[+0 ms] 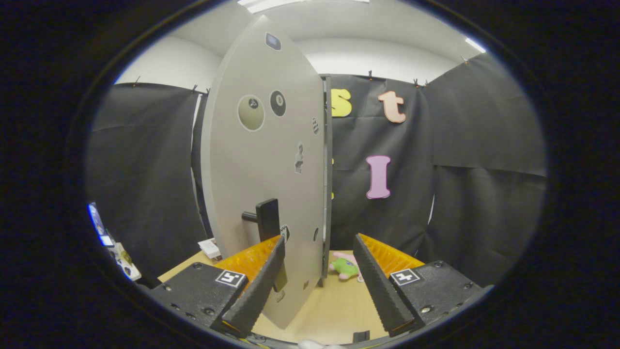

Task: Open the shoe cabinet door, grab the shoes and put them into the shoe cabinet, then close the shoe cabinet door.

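Right now my hand-held gripper (317, 257) is released, fingers spread wide, with the cabinet door (264, 169) swung open edge-on just ahead. Its black handle (267, 219) sits above my left finger (256, 288). Beyond, a green-and-pink toy (345, 266), perhaps plush, lies on the tabletop (334, 305).

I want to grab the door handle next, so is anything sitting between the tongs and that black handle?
Nothing visible blocks it. The tongs are open, and the black handle stands out from the grey cabinet door just beyond the left finger's tip. The small green toy lies on the wooden table farther ahead, off the path.
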A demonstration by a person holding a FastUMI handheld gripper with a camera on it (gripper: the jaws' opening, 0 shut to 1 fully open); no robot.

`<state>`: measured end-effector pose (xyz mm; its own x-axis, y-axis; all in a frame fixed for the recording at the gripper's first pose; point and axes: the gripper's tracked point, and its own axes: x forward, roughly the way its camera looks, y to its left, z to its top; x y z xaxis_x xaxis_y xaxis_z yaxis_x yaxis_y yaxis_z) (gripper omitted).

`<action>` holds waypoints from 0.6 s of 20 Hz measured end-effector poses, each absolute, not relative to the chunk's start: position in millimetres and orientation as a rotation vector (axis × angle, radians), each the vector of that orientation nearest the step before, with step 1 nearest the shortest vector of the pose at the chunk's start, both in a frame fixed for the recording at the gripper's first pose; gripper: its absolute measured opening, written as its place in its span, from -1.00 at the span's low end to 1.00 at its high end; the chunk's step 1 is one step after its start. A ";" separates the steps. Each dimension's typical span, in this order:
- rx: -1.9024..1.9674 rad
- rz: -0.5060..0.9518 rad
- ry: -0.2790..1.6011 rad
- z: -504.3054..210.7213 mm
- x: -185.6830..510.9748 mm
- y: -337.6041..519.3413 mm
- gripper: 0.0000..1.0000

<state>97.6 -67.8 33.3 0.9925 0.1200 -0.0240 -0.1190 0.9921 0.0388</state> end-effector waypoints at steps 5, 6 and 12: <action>0.023 0.108 0.016 35.6 102.6 -24.8 0.88; 0.025 0.110 0.015 37.6 104.6 -16.4 0.89; 0.023 0.150 0.025 38.3 132.2 42.8 0.89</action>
<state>132.2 42.8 38.3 0.9885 0.1495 -0.0232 -0.1489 0.9885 0.0248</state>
